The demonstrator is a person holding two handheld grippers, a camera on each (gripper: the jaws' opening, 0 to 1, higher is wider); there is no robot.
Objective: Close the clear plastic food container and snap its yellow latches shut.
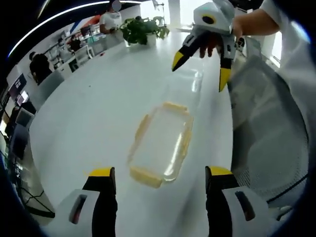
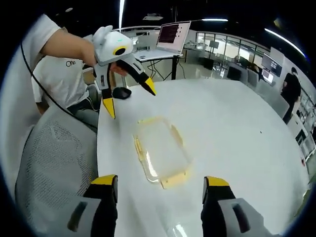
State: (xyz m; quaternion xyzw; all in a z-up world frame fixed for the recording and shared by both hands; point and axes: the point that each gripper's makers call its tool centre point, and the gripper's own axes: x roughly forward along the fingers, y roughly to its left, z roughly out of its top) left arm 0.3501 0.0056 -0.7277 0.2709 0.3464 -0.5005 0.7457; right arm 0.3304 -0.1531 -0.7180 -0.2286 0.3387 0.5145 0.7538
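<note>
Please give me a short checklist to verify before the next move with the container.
1. Left gripper jaws open and holding nothing: ok.
2. Right gripper jaws open and holding nothing: ok.
3. Lid lying flat on the white table, between the two grippers: ok.
4. Lid seated on the clear base: not ok, the base lies beyond it, toward the right gripper.
5. Yellow latches snapped shut: not ok.
6. Lid right side up: cannot tell.
</note>
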